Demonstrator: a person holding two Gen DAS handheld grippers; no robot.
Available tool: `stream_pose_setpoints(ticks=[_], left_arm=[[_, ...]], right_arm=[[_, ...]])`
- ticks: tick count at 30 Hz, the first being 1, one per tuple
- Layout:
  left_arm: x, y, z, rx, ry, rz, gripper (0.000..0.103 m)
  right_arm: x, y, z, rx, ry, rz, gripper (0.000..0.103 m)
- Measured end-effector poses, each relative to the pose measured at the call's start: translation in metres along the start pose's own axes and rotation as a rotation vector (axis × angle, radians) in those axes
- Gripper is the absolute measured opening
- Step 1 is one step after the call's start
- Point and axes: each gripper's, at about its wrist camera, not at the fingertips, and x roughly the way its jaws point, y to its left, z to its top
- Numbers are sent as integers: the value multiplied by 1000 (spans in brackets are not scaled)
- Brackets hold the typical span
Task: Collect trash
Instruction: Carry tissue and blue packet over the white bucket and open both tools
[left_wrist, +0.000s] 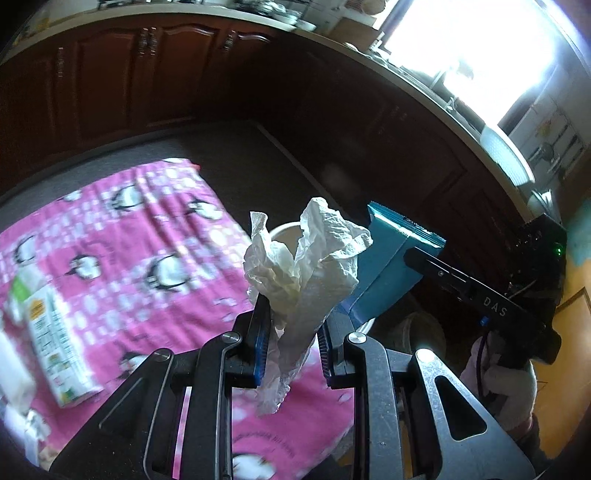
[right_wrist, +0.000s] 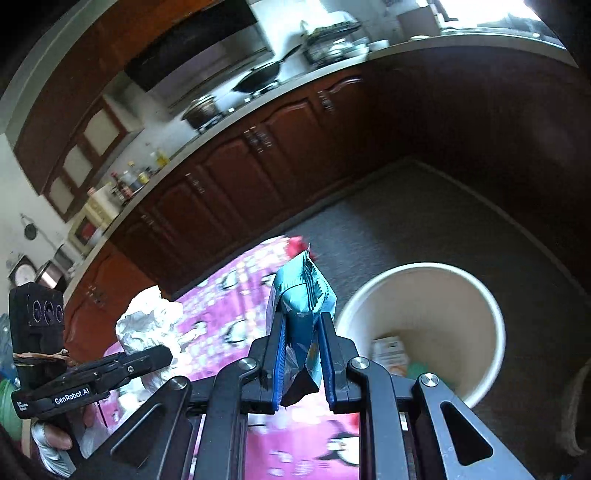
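Two grippers, both loaded. Left gripper is clenched on a crumpled white tissue; the paper stands up between the blue pads and a loose tail hangs below them. Right gripper is clenched on a teal snack wrapper, pinched at its lower part, crimped top edge pointing up and away.

From the left wrist view, the wrapper sits just right of the tissue, held by the right gripper's black finger, close but whether touching I cannot tell. From the right wrist view, the tissue shows at near left, in front of the left gripper's body.

White bin stands on the grey floor mat, just right of the wrapper and below it. Some packaging lies at its bottom; details too blurred. In the left view only a sliver of bin rim shows behind the tissue.

Pink penguin-print cloth covers the surface at near left. A green-and-white carton lies flat on it, far left. Dark wood cabinets run along the far side under a pale countertop; a wok sits on the stove.
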Motion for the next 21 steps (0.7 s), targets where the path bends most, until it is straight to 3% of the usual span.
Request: stream_pose_setpoints(ticks=[8,21], left_arm=[[60,-23,14,-18,54,-57,21],[135,-29,26,-56,106,-70,21]], right_arm=[[13,-54,-6,27,31,-167,16],[72,-116,-38,110,160,-279,16]])
